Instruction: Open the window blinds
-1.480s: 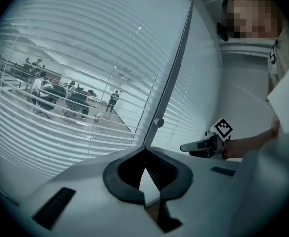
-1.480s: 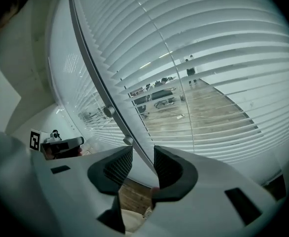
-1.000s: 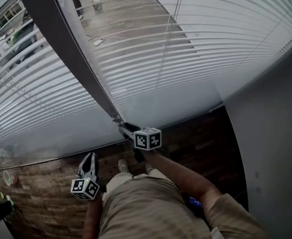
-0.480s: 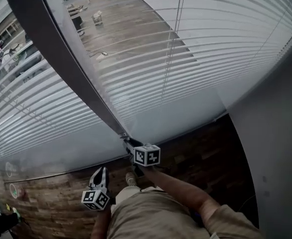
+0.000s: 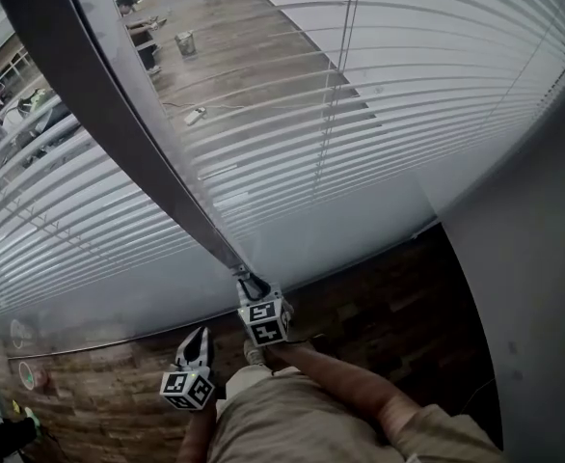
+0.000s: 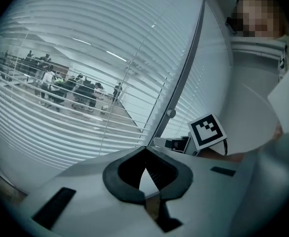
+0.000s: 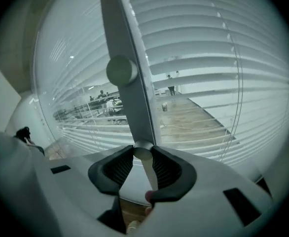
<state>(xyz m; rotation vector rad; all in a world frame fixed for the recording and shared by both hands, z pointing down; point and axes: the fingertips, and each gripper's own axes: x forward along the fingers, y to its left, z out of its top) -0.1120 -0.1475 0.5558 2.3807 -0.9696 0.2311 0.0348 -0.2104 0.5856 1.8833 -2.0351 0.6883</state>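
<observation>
White slatted blinds (image 5: pixel 427 75) cover the glass on both sides of a dark grey window post (image 5: pixel 119 114). At the foot of that post my right gripper (image 5: pixel 253 285) is shut on a thin pale blind rod (image 7: pixel 148 174). The rod's round end (image 7: pixel 143 150) sits between the black pads. My left gripper (image 5: pixel 199 337) hangs lower and to the left, above the wood floor. Its jaws (image 6: pixel 145 149) meet at the tips with nothing between them. The left gripper view also shows the right gripper's marker cube (image 6: pixel 207 131) beside the post (image 6: pixel 184 83).
A grey wall (image 5: pixel 543 287) closes the corner on the right. A brown wood floor (image 5: pixel 379 287) runs along the window's foot. Through the open slats (image 7: pixel 198 112) I see a room beyond with desks and people. A round knob (image 7: pixel 121 71) sits on the post.
The right gripper has rolled about its own line while staying shut on the rod, and its cube now faces differently. Both grippers sit a little lower in the head view.
</observation>
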